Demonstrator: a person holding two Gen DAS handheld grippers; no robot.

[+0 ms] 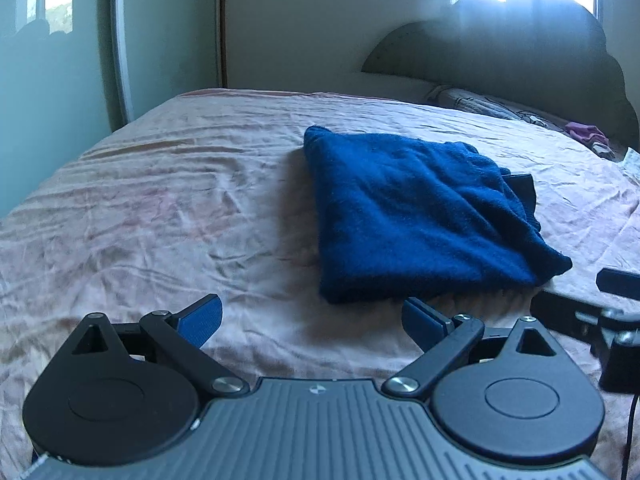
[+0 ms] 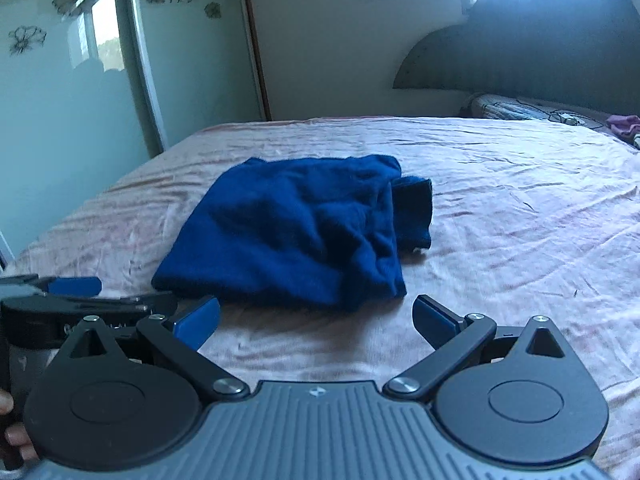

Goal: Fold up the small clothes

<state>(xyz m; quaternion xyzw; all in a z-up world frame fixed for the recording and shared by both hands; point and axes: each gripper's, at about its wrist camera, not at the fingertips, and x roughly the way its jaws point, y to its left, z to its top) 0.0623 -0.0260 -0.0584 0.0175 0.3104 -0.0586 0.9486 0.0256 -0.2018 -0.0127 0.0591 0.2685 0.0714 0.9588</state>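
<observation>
My left tongs [image 1: 312, 322] and right tongs [image 2: 316, 320] gape empty just short of the folded blue garment [image 1: 404, 216] on the bed [image 1: 160, 200].

Text inventory: nil. You've no legible words, nos., labels or brands in either view; only a small unlettered round mark on each gripper body.
</observation>
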